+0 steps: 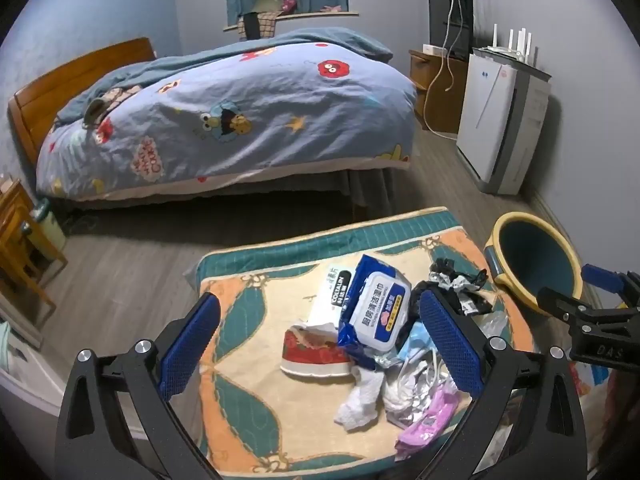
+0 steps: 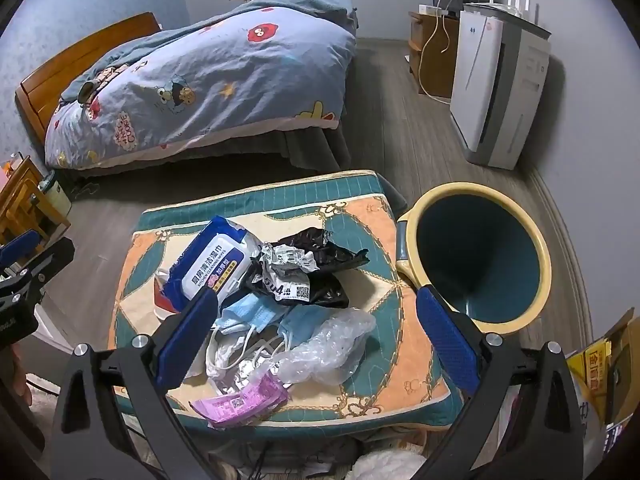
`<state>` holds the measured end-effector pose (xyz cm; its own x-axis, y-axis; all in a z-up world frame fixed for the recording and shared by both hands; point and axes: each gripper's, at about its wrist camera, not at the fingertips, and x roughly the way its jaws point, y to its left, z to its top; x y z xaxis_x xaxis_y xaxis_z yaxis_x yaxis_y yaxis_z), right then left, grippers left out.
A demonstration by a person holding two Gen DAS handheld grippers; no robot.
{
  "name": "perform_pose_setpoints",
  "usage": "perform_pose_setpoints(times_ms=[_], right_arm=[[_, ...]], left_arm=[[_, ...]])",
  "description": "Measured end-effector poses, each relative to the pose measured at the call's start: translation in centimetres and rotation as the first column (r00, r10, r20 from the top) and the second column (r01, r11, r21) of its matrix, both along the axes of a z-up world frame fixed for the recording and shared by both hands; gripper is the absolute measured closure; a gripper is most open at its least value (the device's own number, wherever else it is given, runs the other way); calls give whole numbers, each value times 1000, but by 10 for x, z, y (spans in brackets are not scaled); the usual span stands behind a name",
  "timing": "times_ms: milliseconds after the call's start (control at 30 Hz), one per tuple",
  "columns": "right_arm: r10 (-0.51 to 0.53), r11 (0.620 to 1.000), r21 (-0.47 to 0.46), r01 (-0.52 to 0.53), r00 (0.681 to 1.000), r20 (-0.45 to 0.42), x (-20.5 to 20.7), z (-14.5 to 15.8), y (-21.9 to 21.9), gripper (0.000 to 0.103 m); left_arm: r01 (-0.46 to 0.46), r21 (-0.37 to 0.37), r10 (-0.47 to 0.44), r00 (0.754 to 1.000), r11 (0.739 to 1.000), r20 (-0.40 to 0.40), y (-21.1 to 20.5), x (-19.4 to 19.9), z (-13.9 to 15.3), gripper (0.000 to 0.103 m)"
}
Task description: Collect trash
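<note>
A pile of trash lies on a patterned cushion: a blue wet-wipe pack, a black crumpled wrapper, blue face masks, a clear plastic bag, a pink wrapper, a white tissue and a red-and-white paper cup. My left gripper hangs open above the pile, holding nothing. My right gripper is open over the masks and bag, also empty. A yellow-rimmed bin stands right of the cushion.
A bed with a blue cartoon duvet fills the back. A white air purifier stands by the right wall. Wooden furniture is at the left. A yellow cardboard box sits at the right.
</note>
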<state>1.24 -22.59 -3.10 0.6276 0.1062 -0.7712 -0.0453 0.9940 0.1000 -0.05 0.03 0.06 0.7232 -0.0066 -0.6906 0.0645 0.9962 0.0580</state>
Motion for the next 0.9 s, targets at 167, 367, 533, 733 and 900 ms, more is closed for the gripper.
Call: perform_pose_setpoints(times_ms=[167, 367, 533, 733, 900], right_arm=[[-3, 1000, 1, 3, 1000, -9, 1, 0, 1, 5], [-5, 1000, 2, 5, 1000, -15, 2, -1, 1, 5], [-5, 1000, 0, 5, 1000, -16, 1, -3, 1, 5], [-5, 1000, 0, 5, 1000, -17, 1, -2, 1, 6], [-7, 1000, 1, 7, 1000, -21, 1, -4, 1, 6]], left_arm=[[0, 2, 0, 1000, 1000, 0, 0, 0, 0, 4], [1, 2, -1, 1000, 1000, -1, 0, 0, 0, 4], [0, 3, 0, 1000, 1000, -2, 0, 0, 0, 4], [1, 3, -1, 1000, 1000, -3, 0, 0, 0, 4], [1, 3, -1, 1000, 1000, -3, 0, 0, 0, 4]])
